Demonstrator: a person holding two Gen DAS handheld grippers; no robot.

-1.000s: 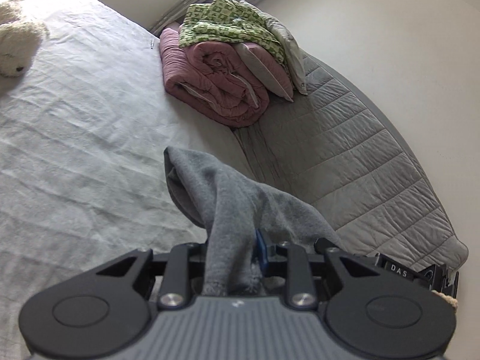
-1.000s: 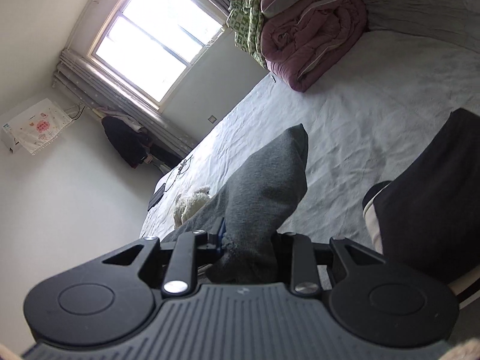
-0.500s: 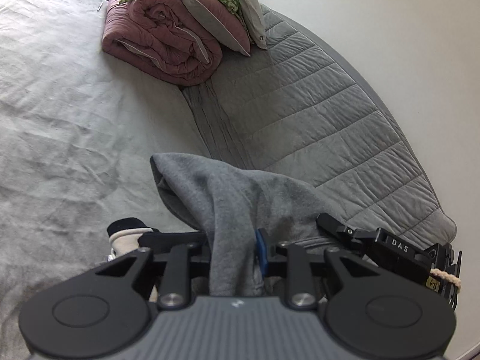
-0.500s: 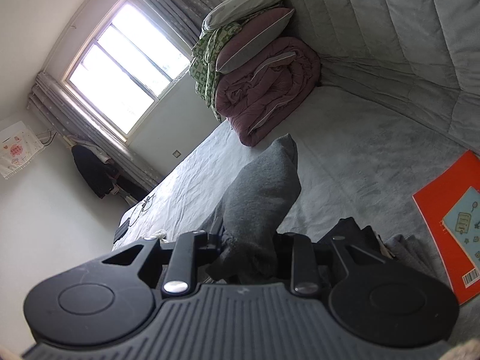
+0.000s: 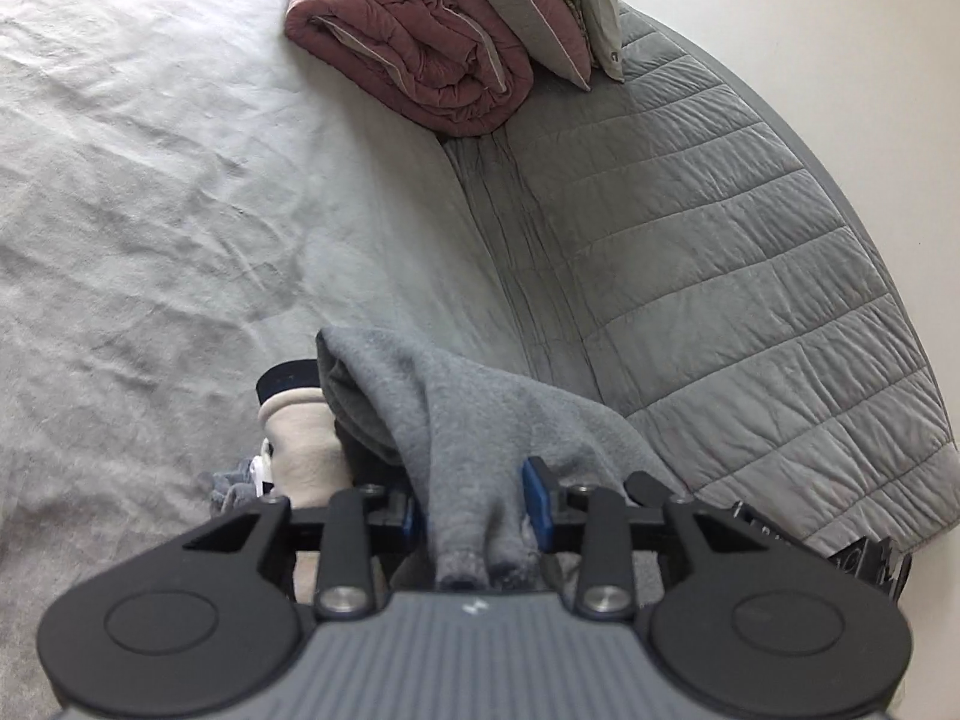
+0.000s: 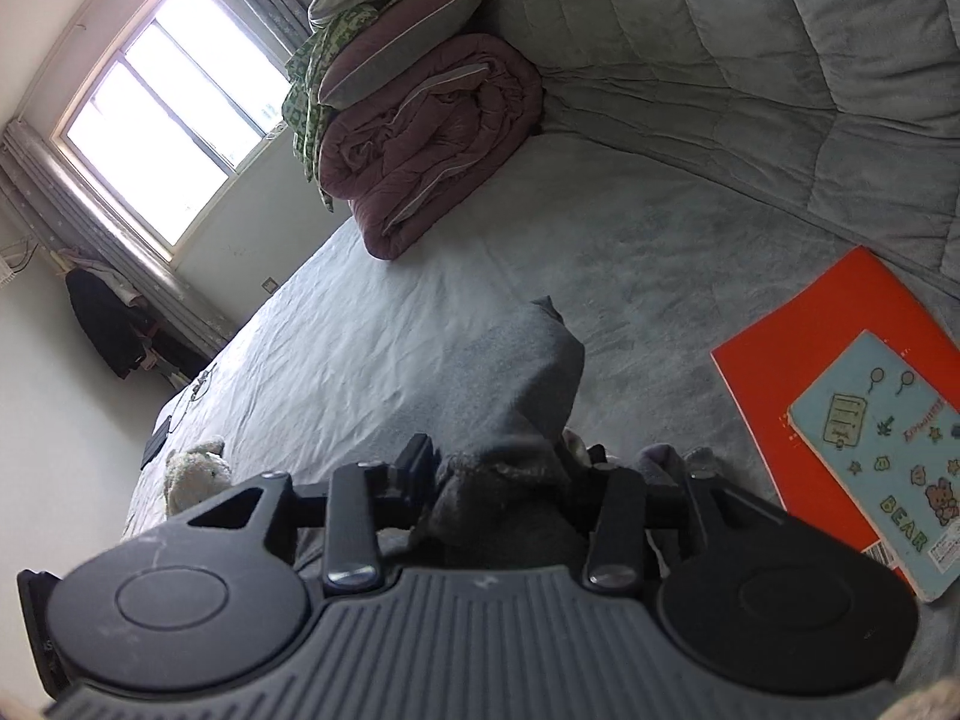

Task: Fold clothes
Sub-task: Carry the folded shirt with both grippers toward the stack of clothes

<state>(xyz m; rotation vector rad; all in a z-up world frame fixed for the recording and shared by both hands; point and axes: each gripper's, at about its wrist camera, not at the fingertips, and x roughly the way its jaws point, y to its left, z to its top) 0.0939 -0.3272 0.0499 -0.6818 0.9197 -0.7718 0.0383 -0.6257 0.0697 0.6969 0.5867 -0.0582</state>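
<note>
A grey fleece garment [image 5: 480, 408] hangs between the fingers of my left gripper [image 5: 474, 507], low over the bed. Its jaws are opening: the blue pads [image 5: 536, 501] stand a little apart and the cloth lies loosely between them. In the right wrist view the same grey garment [image 6: 528, 372] is bunched between the fingers of my right gripper [image 6: 507, 471]. Those jaws are opening too and stand wide, with no pad pressing the cloth. A cream and dark piece of clothing [image 5: 297, 438] lies just under the left gripper.
The light grey bed sheet [image 5: 150, 180] stretches out ahead. A rolled pink duvet [image 5: 414, 54] with pillows sits at the far end against the quilted grey headboard [image 5: 720, 240]. An orange book [image 6: 798, 360] and a light blue notebook [image 6: 882, 456] lie to the right. A plush toy [image 6: 192, 474] lies at the left.
Both grippers have sunk toward the bed and moved forward with the grey garment. Their jaws, shut on the cloth before, have spread apart. The orange book came into view.
</note>
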